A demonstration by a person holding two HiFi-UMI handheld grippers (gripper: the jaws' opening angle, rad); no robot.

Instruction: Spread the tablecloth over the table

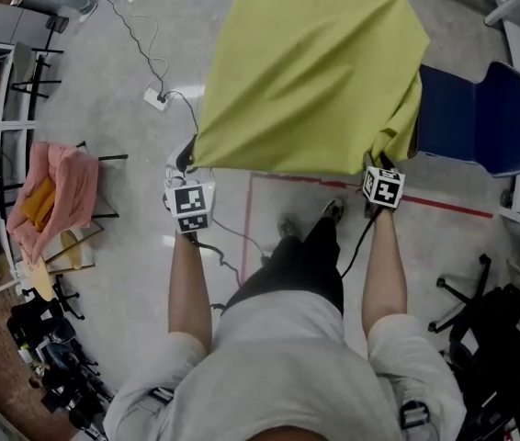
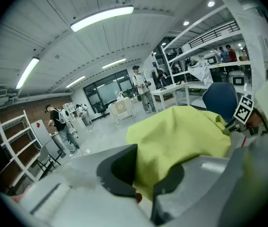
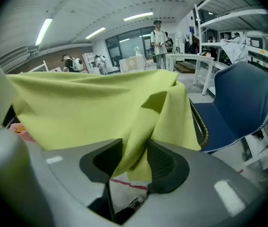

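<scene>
Just ahead of my left hand-held gripper [image 1: 186, 161], clamped on a corner, the yellow-green tablecloth [image 1: 310, 72] runs rightward to my right hand-held gripper [image 1: 376, 161], jaws wide around slack cloth.

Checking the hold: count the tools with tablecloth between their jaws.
2. The left tool is shut on the tablecloth, near-left corner; the right tool stands open around the near-right corner.

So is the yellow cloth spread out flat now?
Mostly spread: the cloth lies wide, but its near right corner hangs bunched between the right gripper's open jaws, and the left gripper pinches the other corner.
</scene>
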